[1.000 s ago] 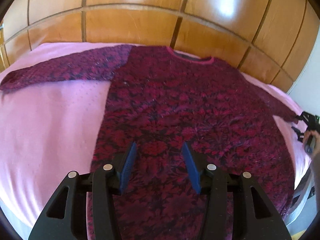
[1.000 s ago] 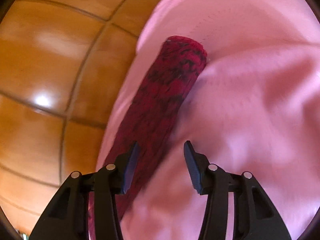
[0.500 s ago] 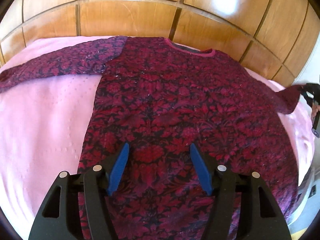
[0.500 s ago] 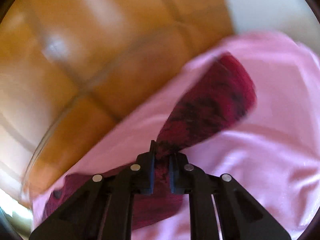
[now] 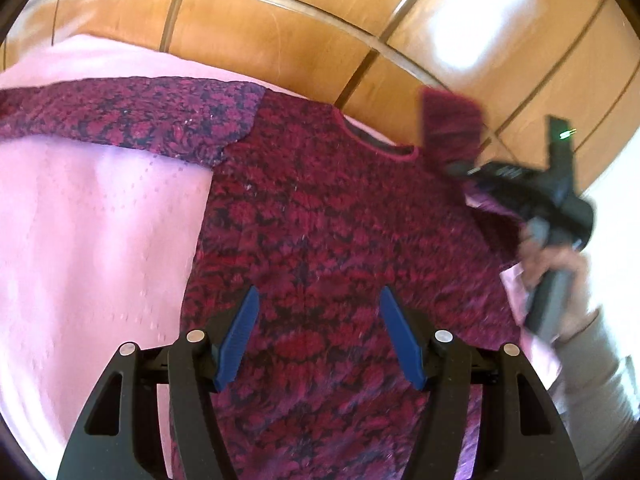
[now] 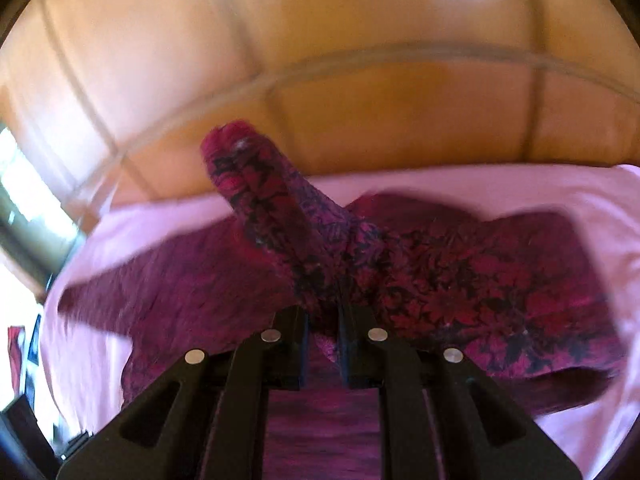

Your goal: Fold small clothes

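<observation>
A dark red patterned sweater (image 5: 320, 216) lies flat on a pink bed cover (image 5: 92, 240), its left sleeve (image 5: 120, 116) stretched out to the left. My left gripper (image 5: 316, 312) hovers open above the sweater's lower middle, nothing between its blue pads. My right gripper (image 6: 322, 312) is shut on the sweater's right sleeve (image 6: 264, 200), whose cuff sticks up past the jaws. In the left wrist view the right gripper (image 5: 460, 168) holds that sleeve's cuff (image 5: 448, 124) raised over the sweater's right shoulder.
A glossy wooden headboard (image 5: 280, 32) runs along the far edge of the bed. A person's hand (image 5: 556, 264) and pale sleeve (image 5: 592, 380) carry the right gripper at the bed's right side. A bright window (image 6: 16, 184) shows at the far left of the right wrist view.
The right gripper closed on the right sleeve and swung it up and inward over the sweater's shoulder. The left gripper's jaws widened and it shifted slightly over the sweater.
</observation>
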Motion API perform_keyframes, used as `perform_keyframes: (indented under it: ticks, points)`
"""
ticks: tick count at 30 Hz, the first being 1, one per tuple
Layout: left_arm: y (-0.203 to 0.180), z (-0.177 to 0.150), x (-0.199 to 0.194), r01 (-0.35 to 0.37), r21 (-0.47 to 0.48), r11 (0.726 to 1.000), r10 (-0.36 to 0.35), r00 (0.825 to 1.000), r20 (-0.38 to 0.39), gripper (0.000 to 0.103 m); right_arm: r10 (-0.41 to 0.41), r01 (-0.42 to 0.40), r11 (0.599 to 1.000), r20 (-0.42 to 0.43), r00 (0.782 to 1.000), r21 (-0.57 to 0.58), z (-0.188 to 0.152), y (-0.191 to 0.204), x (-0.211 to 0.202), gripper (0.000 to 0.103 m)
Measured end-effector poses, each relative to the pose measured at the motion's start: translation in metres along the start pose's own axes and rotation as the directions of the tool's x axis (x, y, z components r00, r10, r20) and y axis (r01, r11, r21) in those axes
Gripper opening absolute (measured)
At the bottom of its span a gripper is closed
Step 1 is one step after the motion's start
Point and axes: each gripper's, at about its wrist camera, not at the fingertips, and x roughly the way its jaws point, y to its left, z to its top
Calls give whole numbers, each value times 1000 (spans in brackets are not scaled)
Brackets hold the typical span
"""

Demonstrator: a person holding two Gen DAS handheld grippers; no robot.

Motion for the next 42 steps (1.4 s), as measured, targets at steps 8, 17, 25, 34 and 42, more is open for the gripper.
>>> perform_keyframes:
  ticks: [8,17,25,34,42]
  points:
    - [0,45,22,55,-71,996,-55,998,4,62,56,-57,996,-8,998,-62,-30,31,1,55]
    - [-2,94,86,65,-152,986,-75,995,-65,62,-29,13,993,132,991,120,-83,-77,-104,59]
    - [-12,110,131,15,-172,985,-37,991,-130,15,-175,138,932,80,981,336,-105,-168,-101,54]
    - [14,118,73,-73,-156,985,78,997,22,9,-190,168,922,32,981,348,-97,-164,-54,33]
    - [27,101,89,-132,-116,984,130,991,-29,9,-258,255,944,-11,966,211,-101,-144,-76,34]
